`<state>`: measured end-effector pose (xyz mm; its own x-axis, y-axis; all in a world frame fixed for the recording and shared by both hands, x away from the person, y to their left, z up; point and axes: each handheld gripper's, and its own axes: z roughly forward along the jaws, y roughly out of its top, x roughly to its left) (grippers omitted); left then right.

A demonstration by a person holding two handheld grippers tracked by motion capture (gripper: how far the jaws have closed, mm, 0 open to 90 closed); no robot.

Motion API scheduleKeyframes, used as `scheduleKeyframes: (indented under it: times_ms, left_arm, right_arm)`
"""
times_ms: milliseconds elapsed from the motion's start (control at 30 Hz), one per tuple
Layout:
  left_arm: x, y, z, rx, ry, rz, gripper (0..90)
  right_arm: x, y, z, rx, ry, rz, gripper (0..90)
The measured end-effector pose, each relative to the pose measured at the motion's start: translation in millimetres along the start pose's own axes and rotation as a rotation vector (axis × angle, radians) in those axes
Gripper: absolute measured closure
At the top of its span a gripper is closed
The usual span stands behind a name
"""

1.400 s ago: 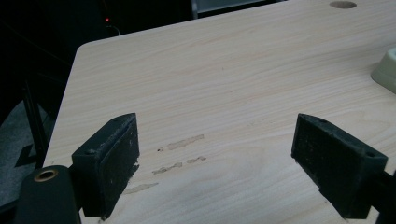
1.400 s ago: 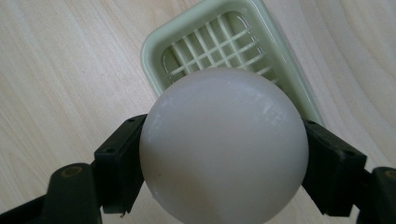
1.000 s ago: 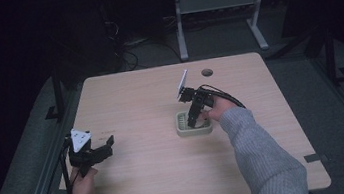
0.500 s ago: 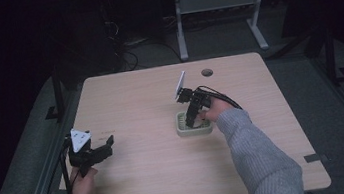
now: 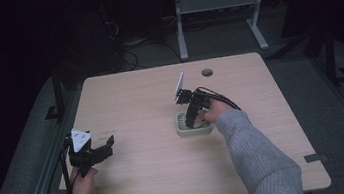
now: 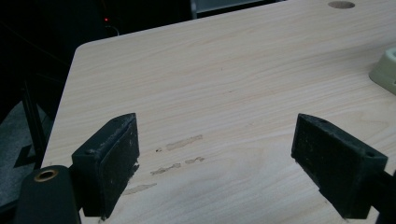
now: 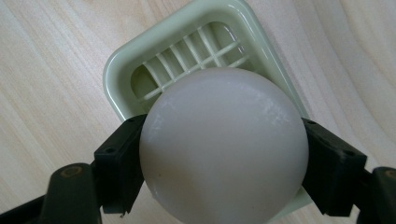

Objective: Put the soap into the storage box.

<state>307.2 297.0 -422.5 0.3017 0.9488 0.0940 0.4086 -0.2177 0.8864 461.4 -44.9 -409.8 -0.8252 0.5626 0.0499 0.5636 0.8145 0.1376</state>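
High view: right gripper [image 5: 191, 122] over pale green tray [image 5: 184, 130] mid-table; left gripper [image 5: 101, 149] idle near front-left edge. Left gripper view: jaws spread wide, nothing between. Right gripper view: jaws clamped on white ball [image 7: 224, 147] above slatted tray [image 7: 187, 46] (best lowered centred before letting go).

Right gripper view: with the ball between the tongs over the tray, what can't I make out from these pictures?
- Right gripper view: the ball covers most of the tray, so its near rim and any gap beneath the ball are hidden.
- High view: the right tongs and hand cover the ball; the tray is too small for detail.
- Left gripper view: the tray is cut off by the right edge.
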Motion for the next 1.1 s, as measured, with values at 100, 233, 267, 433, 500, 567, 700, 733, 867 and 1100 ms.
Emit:
scheduleKeyframes:
  times_ms: [100, 233, 267, 433, 500, 567, 700, 733, 867, 1100]
  left_arm:
    - [-0.1, 0.1, 0.1, 0.0, 0.0, 0.004, 14.8]
    - [-0.1, 0.2, 0.2, 0.0, 0.002, -0.001, 14.8]
    - [-0.1, 0.3, 0.1, 0.0, 0.003, -0.001, 14.8]
    - [0.1, 0.3, -0.1, -0.003, 0.003, -0.001, 14.8]
    - [-0.1, 0.2, 0.0, -0.002, 0.005, 0.0, 14.8]
    - [0.2, 0.4, -0.5, -0.004, 0.005, 0.001, 14.8]
    - [0.8, 0.7, -1.4, -0.008, 0.009, -0.004, 14.8]
    - [1.1, 0.8, -1.7, -0.008, 0.01, -0.003, 14.8]
    - [1.6, 1.3, -2.1, -0.004, 0.012, -0.003, 14.8]
    - [0.5, 1.9, -1.9, -0.007, 0.009, 0.0, 14.8]
  right_arm:
    - [0.2, 0.3, 0.6, 0.001, -0.002, 0.004, 23.6]
    - [0.3, 0.6, 1.3, 0.006, -0.002, 0.006, 23.6]
    - [0.2, 0.7, 1.5, 0.008, -0.004, 0.006, 23.6]
    - [0.5, 1.0, 1.8, 0.013, -0.01, 0.003, 23.6]
    - [1.0, 1.4, 1.9, 0.017, -0.015, -0.002, 23.5]
    - [2.2, 2.1, 2.4, 0.027, -0.022, -0.003, 23.5]
    - [2.2, 2.8, 2.7, 0.038, -0.023, -0.002, 23.5]
    - [2.0, 3.0, 2.5, 0.043, -0.022, -0.001, 23.5]
    - [1.6, 2.6, 2.6, 0.053, -0.023, 0.004, 23.2]
    - [-0.4, -1.4, -9.9, 0.002, -0.009, 0.008, 23.5]
